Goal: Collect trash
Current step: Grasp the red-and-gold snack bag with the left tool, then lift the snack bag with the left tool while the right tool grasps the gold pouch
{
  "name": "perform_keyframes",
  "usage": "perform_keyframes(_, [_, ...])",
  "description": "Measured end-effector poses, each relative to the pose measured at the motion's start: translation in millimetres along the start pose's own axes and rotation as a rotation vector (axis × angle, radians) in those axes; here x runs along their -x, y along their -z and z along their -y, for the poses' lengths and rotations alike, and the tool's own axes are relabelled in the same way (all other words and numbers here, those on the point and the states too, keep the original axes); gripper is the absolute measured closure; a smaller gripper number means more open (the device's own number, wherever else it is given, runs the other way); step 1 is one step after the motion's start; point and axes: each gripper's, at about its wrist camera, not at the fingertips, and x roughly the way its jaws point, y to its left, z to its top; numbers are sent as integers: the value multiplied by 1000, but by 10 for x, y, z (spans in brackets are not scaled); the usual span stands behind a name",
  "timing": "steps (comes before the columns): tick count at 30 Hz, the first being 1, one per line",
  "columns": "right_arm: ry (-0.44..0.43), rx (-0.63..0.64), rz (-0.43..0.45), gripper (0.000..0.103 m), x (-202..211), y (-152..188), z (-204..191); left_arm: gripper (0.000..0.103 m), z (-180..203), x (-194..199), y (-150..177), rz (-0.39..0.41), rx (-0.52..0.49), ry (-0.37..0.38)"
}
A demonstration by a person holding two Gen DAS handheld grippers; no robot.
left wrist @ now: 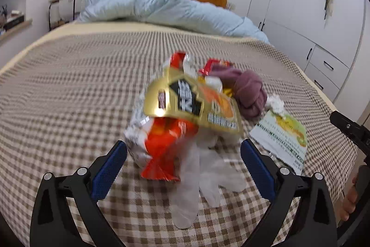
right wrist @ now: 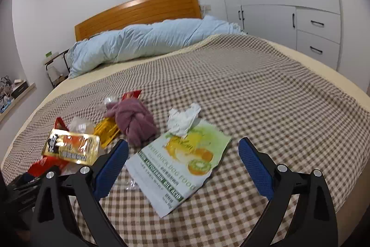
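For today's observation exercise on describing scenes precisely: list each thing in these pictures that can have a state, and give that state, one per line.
Left gripper: open, holding nothing.
Right gripper: open, holding nothing.
Gold wrapper: lying on other wrappers.
Dog food bag: torn open, lying flat.
White tissue: crumpled.
Purple cloth: knotted in a bundle.
Clear glove: limp on the bed.
Blue duvet: bunched by the headboard.
Cabinet doors: shut.
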Motion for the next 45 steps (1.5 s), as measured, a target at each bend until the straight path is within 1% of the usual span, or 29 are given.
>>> perform_keyframes(3, [3, 27, -4, 11, 14, 37, -48, 8, 39, -80, 45, -29, 6, -10])
perform_keyframes(4, [6, 37, -3, 11, 22, 46, -62, 8, 52, -87, 55, -25, 7, -11])
perform_keyframes(6, [13, 59, 2, 11, 44, 64, -81, 8, 81, -58, 33, -3, 10, -25])
perform_keyframes(10, [19, 83, 11, 11, 77, 76, -96, 8, 67, 30, -98, 56, -15, -72])
perform_keyframes(12, [20, 87, 8, 11, 77, 77, -88, 8, 39, 12, -138, 48, -28, -99])
perform_keyframes(14, [15, 82, 5, 11, 74, 70, -78, 8, 20, -61, -163, 23, -48, -132])
perform_keyframes(16, [10, 78, 5, 11, 76, 64, -76, 8, -14, -110, -178, 2, -49, -138])
perform_keyframes(17, [8, 77, 7, 11, 77, 62, -78, 14, -28, -106, -183, 7, -47, -125])
perform_keyframes(18, [7, 77, 7, 11, 75, 62, -81, 16, -36, -102, -189, 8, -50, -110])
perform_keyframes(19, [4, 76, 5, 11, 66, 62, -84, 22, -35, -103, -201, 7, -51, -102])
perform_keyframes(20, [2, 76, 2, 11, 58, 65, -90, 31, -40, -96, -205, 7, -49, -88])
perform_keyframes(21, [-3, 74, -4, 11, 47, 68, -95, 36, -51, -91, -202, 2, -44, -64])
perform_keyframes(26, [-54, 42, -39, 11, 15, 82, -111, 58, -79, -83, -185, 4, -28, -60])
perform_keyframes(27, [-57, 39, -42, 11, 10, 86, -117, 60, -91, -74, -185, 3, -24, -54])
perform_keyframes(28, [-56, 37, -44, 11, 6, 92, -120, 69, -109, -55, -180, 6, -18, -40])
perform_keyframes(30, [-55, 34, -49, 11, -3, 100, -133, 69, -144, -19, -174, 10, -9, -24])
perform_keyframes(34, [-61, 29, -56, 11, -18, 116, -162, 74, -174, 59, -163, 36, -17, -21])
perform_keyframes(37, [-66, 39, -57, 11, -29, 128, -220, 77, -176, 159, -162, 77, -33, -21])
perform_keyframes(39, [-70, 45, -59, 11, -43, 138, -261, 78, -170, 251, -169, 120, -44, -22])
perform_keyframes(41, [-75, 50, -61, 11, -54, 147, -303, 79, -140, 413, -177, 200, -70, -23])
perform_keyframes(43, [-80, 56, -63, 11, -65, 159, -351, 79, -101, 562, -190, 271, -93, 1])
perform_keyframes(45, [-87, 64, -65, 11, -72, 173, -405, 79, -53, 659, -194, 316, -109, 9])
